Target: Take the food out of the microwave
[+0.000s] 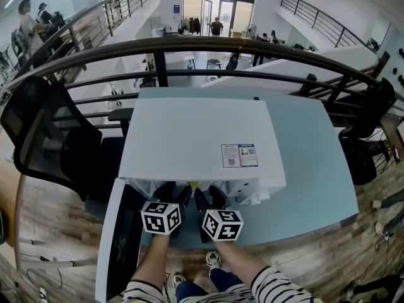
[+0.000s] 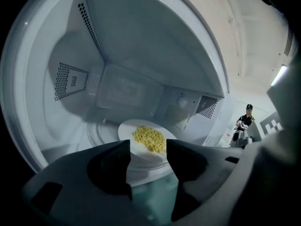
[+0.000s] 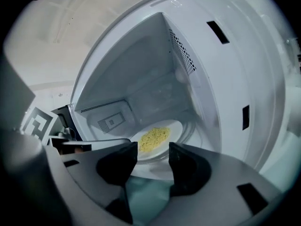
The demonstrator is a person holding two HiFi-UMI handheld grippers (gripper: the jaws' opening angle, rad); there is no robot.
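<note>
Both grippers are right at the mouth of the white microwave [image 1: 189, 137], side by side, the person's striped sleeves [image 1: 278, 286] at the bottom of the head view. The left gripper [image 1: 175, 194] has its jaws spread wide with nothing caught between them. Look along it and there is the plate [image 2: 126, 128], white, sitting on the glass turntable [image 2: 101, 134] inside the cavity, with a small heap of yellow food [image 2: 149, 139] in the middle of it. The right gripper [image 1: 209, 197] is the same story: jaws well apart and gripping nothing, and its own view frames the plate in the gap between them, further back in the oven. So the food is in the microwave, untouched, and neither gripper's jaws are on the plate's rim. The microwave door [image 1: 123, 245] hangs open on the left, a dark panel swung out past the left gripper. The oven sits on a pale teal table [image 1: 309, 169], with a printed label [image 1: 239, 155] stuck on its top near the front right. A black mesh chair [image 1: 44, 137] stands just to the left of the table, and a dark curved railing [image 1: 189, 43] runs behind it, with a lower floor visible beyond.
</note>
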